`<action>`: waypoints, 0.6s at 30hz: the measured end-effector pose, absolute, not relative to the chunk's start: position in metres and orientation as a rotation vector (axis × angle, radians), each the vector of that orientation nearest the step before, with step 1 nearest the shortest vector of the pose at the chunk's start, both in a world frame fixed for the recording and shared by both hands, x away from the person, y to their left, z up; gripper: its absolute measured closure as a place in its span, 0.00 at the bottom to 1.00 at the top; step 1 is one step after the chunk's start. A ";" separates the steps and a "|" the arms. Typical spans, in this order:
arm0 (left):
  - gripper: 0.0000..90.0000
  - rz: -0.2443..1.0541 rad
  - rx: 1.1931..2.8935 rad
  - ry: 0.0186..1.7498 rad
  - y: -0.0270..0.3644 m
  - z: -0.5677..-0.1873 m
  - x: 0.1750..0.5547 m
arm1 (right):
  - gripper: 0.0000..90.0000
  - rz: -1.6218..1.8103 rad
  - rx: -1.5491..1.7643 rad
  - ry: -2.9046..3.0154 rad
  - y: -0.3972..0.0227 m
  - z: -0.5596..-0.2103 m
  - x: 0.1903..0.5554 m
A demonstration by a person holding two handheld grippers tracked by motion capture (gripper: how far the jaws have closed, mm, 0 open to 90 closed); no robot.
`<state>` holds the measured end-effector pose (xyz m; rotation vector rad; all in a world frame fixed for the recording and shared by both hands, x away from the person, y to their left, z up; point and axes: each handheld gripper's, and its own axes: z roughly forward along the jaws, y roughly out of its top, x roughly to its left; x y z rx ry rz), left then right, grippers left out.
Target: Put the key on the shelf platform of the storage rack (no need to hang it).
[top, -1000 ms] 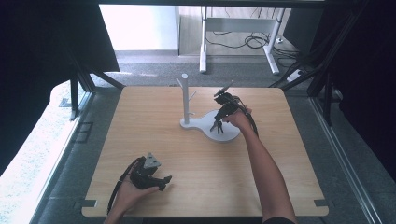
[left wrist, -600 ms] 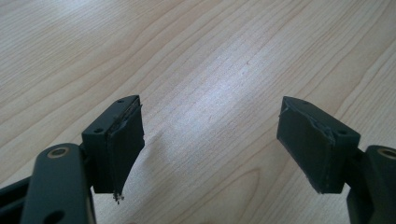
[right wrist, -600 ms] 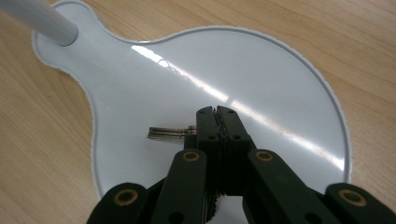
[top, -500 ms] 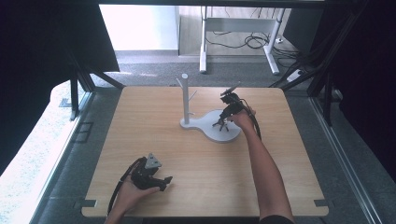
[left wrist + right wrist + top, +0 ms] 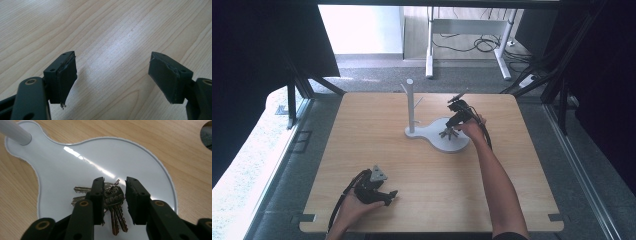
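A bunch of metal keys (image 5: pixel 113 200) lies on the round white base (image 5: pixel 75 165) of a stand with a thin white pole (image 5: pixel 410 105). My right gripper (image 5: pixel 115 182) points down at the bunch. Its jaws have just been opening and now stand apart on either side of the key heads, with a gap at the right pad. From above, the keys (image 5: pixel 447 133) sit under the right gripper (image 5: pixel 451 127) on the base (image 5: pixel 434 140). My left gripper (image 5: pixel 388 196) rests near the table's front left; its jaws are wide apart over bare wood (image 5: pixel 112 67), nothing between them.
The wooden table (image 5: pixel 362 150) has a notch (image 5: pixel 307 218) at each front corner. The stand's pole carries short pegs near its top. Dark frame struts stand beside the table's far corners. A round hole in the tabletop (image 5: pixel 206 130) is seen from the right gripper.
The right hand has edged slightly to the right over the white base. The left hand and its gripper have kept still.
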<state>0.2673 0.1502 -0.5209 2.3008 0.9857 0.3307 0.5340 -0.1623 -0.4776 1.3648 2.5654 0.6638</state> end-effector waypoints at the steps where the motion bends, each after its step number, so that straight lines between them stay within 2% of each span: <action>1: 0.25 0.332 2.302 0.986 0.150 -0.521 0.267 | 0.70 0.673 1.360 2.554 -0.162 -0.476 0.533; 11: 0.26 0.353 2.276 0.994 0.154 -0.516 0.266 | 0.57 0.796 1.267 2.544 -0.171 -0.460 0.503; 18: 0.26 0.357 2.274 0.986 0.155 -0.513 0.266 | 0.55 0.844 1.220 2.561 -0.179 -0.453 0.479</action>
